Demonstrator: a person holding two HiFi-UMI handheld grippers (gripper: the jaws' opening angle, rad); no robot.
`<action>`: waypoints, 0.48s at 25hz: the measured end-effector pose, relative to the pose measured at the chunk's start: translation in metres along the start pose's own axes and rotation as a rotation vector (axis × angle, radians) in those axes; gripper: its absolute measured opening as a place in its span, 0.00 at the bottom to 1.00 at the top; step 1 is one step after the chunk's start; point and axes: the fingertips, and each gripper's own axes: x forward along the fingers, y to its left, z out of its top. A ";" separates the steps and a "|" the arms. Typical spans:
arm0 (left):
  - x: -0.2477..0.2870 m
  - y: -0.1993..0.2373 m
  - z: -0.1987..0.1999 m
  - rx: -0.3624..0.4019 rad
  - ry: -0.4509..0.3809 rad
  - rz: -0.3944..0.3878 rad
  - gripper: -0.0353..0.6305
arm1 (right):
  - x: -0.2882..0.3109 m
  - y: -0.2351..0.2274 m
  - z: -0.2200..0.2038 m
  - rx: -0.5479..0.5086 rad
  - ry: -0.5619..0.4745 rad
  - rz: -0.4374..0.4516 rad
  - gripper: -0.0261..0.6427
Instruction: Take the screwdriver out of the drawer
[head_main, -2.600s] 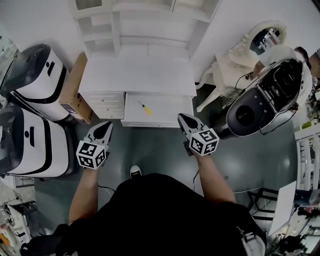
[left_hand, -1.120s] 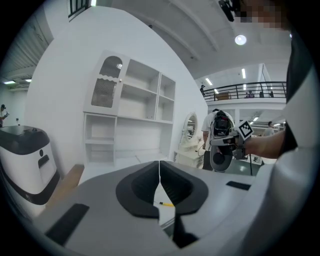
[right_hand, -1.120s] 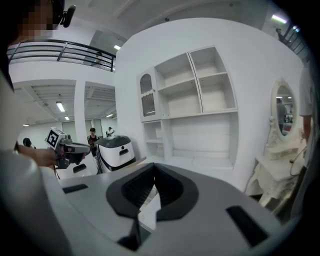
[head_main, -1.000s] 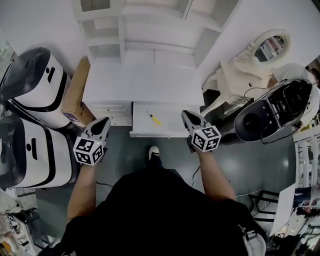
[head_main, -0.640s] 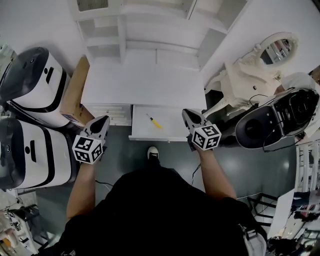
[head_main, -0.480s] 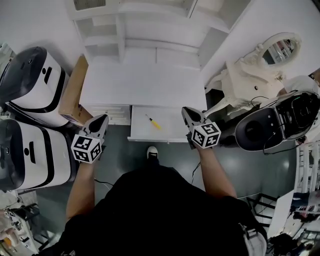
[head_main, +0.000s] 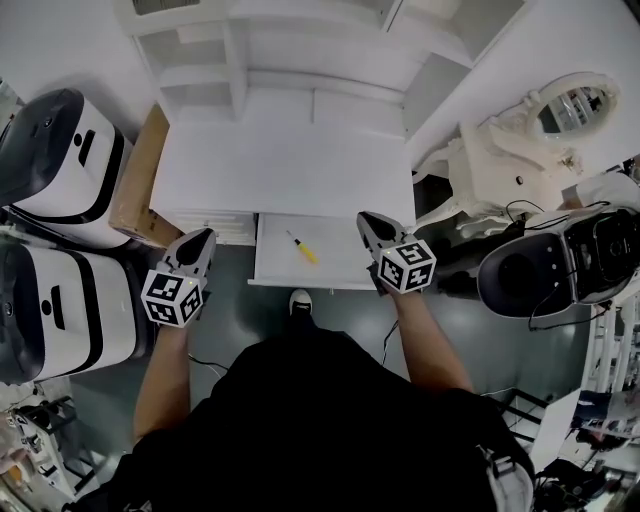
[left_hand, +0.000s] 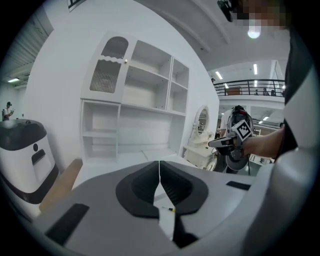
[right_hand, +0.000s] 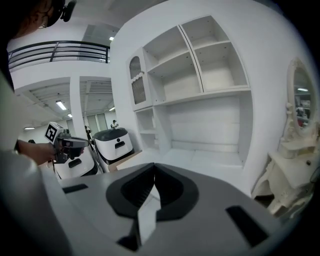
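- Yellow at the handle, the screwdriver (head_main: 300, 247) lies loose and slanted on the floor of the open drawer (head_main: 335, 265). It sits a little left of the middle and touches neither side wall.
- What looks done: the drawer stands pulled out from under the white desk (head_main: 280, 170), so the tool is exposed. What I judge is left: reaching in, gripping it and lifting it clear.
- My left gripper (head_main: 201, 240) hovers off the drawer's front left corner, in front of the small side drawers. Its jaws are pressed together with nothing between them.
- My right gripper (head_main: 366, 222) hovers at the drawer's right edge. Its jaws are likewise closed tight and empty, so either gripper must open before a grab.
- Edges: the drawer's front lip lies between me and the tool, and the desk's front edge borders the back of the drawer. I would come in from above and in front.
- Room: there is open floor in front of the drawer. Big white machines (head_main: 60, 150) and a cardboard box (head_main: 135, 190) crowd the left, and a white chair (head_main: 480, 160) stands well off to the right.
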 end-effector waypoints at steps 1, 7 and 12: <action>0.004 0.001 -0.002 -0.004 0.004 0.002 0.09 | 0.006 -0.002 -0.005 0.001 0.012 0.007 0.06; 0.025 0.004 -0.016 -0.029 0.043 0.002 0.09 | 0.039 -0.012 -0.043 0.017 0.099 0.044 0.06; 0.032 0.009 -0.021 -0.037 0.065 0.009 0.09 | 0.061 -0.001 -0.081 -0.025 0.194 0.119 0.06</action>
